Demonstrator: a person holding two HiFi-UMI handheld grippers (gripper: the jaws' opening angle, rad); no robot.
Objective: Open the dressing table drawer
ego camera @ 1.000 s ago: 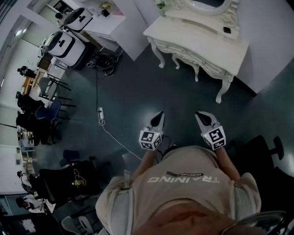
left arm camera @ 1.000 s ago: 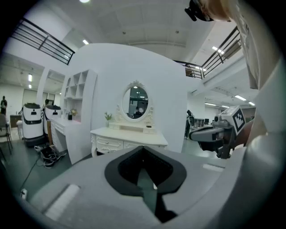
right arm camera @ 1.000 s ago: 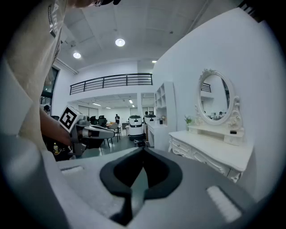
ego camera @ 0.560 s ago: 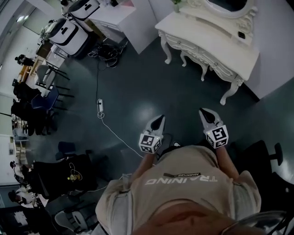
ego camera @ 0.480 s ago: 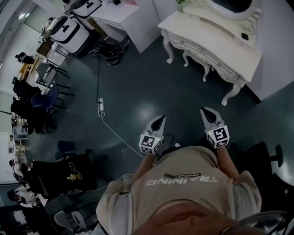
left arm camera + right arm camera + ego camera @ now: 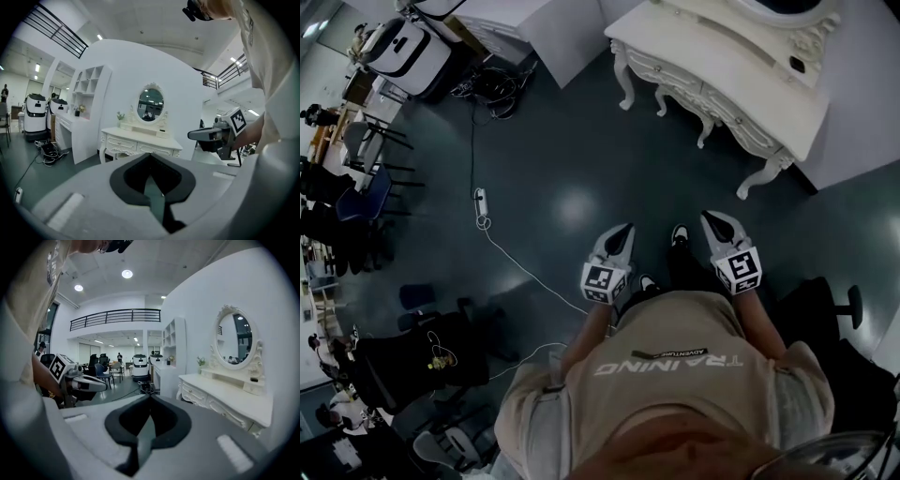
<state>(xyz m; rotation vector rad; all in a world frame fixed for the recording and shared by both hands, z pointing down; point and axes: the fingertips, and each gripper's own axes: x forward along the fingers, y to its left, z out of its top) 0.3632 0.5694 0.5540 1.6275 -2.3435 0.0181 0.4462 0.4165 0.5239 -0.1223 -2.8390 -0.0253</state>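
Two grippers, both empty. Left gripper (image 6: pixel 625 229) has its jaws pressed together with nothing between them. Right gripper (image 6: pixel 709 218) is the same, tips meeting on nothing. Both are held out level in front of the person (image 6: pixel 675 375), side by side and apart, over bare dark floor (image 6: pixel 572 141).

One white dressing table (image 6: pixel 722 66) stands at the floor's far edge against a white wall, well apart from both grippers. Four curved legs show in the head view. One oval mirror (image 6: pixel 151 104) sits on the table's back edge. One small dark item (image 6: pixel 797 64) lies near the table top's back right corner. Two drawer fronts (image 6: pixel 121 142) can be made out under the top's front edge in the left gripper view, both closed; whether there are more I cannot tell.

Two shoes (image 6: pixel 680 234) show between the grippers. One power strip (image 6: pixel 480 200) with its cable lies on the floor to the left. Two white machines (image 6: pixel 33 110) stand by the shelving on the left.
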